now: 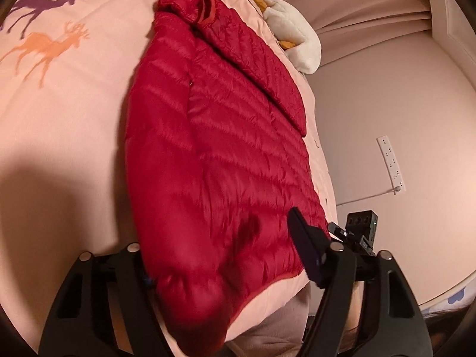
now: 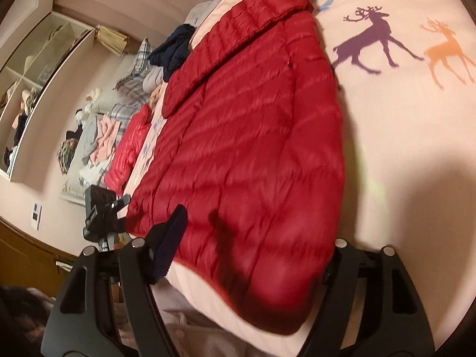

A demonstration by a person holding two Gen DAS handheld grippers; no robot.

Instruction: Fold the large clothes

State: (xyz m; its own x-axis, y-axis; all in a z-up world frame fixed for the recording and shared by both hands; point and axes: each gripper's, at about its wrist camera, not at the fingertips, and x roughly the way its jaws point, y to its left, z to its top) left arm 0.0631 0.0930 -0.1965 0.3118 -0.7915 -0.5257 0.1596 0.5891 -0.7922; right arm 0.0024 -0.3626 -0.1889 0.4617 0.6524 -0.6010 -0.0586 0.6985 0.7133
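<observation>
Gripping the jacket (image 1: 214, 154) hem comes next, by my reading. It lies flat on the bed (image 1: 59, 119), its near hem between the fingers of both tools. Left tool (image 1: 220, 253) and right tool (image 2: 253, 255) stand partly open, holding nothing. Each should bite one hem corner fully, evenly, before lifting.

Left gripper (image 1: 223, 267) and right gripper (image 2: 253, 255) both point downward, jaws spread wide apart.
</observation>
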